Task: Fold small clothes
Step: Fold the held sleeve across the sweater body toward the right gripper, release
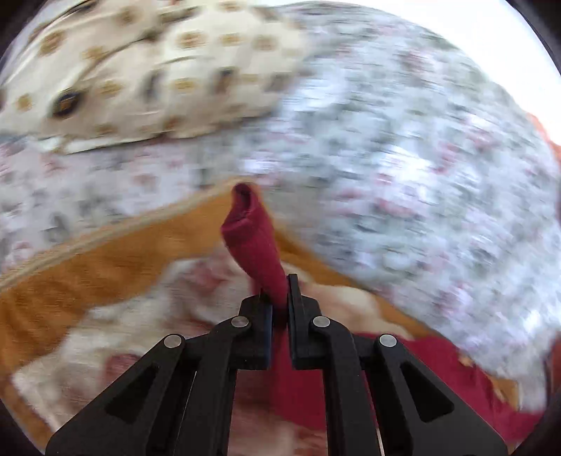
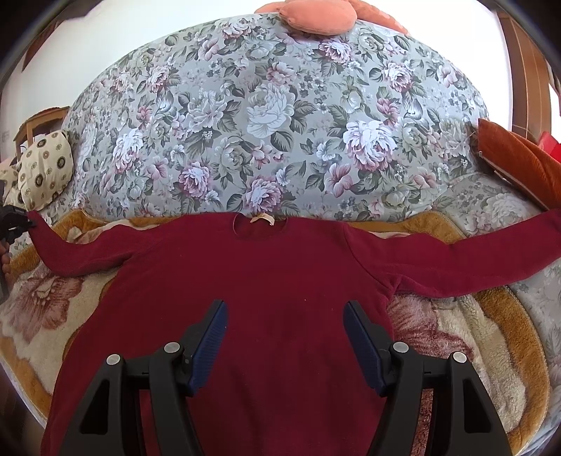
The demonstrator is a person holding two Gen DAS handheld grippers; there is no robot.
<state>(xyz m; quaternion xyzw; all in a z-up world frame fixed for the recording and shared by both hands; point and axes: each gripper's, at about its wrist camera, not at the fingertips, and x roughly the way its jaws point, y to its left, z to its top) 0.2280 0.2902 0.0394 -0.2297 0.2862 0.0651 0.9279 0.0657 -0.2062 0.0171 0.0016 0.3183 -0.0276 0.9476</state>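
Note:
A dark red long-sleeved sweater [image 2: 266, 280] lies flat on a blanket, neck towards the sofa back, both sleeves spread out sideways. My right gripper [image 2: 284, 312] is open and empty, hovering over the sweater's chest. My left gripper [image 1: 279, 294] is shut on the cuff end of the sweater's left sleeve [image 1: 254, 238], which sticks up out of the jaws. The left wrist view is motion-blurred. In the right wrist view the left gripper [image 2: 21, 222] shows at the far left edge, at the sleeve's end.
A fluffy cream and orange flowered blanket [image 2: 455, 336] covers the seat. A floral sofa back [image 2: 273, 115] rises behind. A cream patterned cushion [image 2: 42, 172] sits at the left, an orange cushion [image 2: 519, 161] at the right, and a peach cushion [image 2: 315, 17] on top.

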